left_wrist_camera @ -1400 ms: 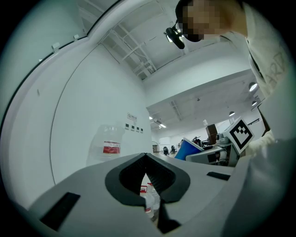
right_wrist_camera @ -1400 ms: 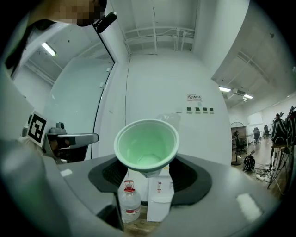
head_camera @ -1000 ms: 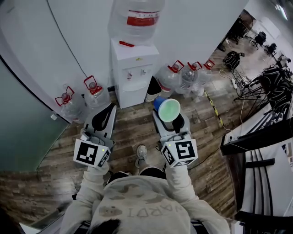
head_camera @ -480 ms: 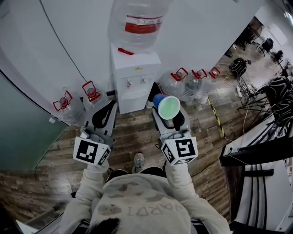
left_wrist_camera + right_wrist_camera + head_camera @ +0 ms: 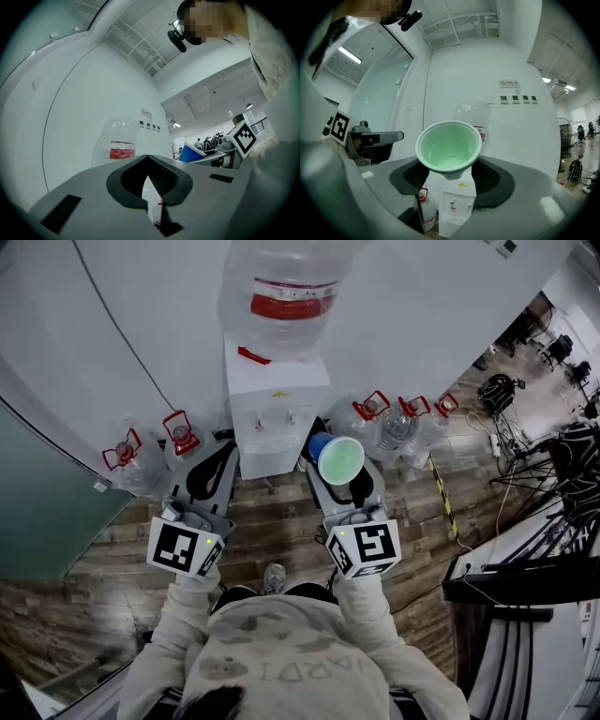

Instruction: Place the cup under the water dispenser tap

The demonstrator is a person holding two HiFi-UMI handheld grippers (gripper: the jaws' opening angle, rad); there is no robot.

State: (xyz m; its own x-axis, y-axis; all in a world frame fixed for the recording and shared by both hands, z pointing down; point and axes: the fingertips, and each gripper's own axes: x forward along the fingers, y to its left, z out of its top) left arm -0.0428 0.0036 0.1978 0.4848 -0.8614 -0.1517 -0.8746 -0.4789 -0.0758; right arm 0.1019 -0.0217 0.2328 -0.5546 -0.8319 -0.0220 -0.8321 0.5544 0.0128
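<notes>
My level right gripper [image 5: 343, 476] pinches the cup [image 5: 339, 461] near its base, axis tilted, mouth up and back toward me; my left gripper [image 5: 223, 454] alongside has its fingers pressed together, empty.

The wooden floor [image 5: 272, 526] carries the white water dispenser [image 5: 277, 413] by the wall [image 5: 141, 324], and water jugs [image 5: 127, 465] stand on both sides of it.

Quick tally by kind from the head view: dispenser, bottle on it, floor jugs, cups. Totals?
water dispenser: 1
mounted bottle: 1
floor jugs: 5
cup: 1
Total: 8
</notes>
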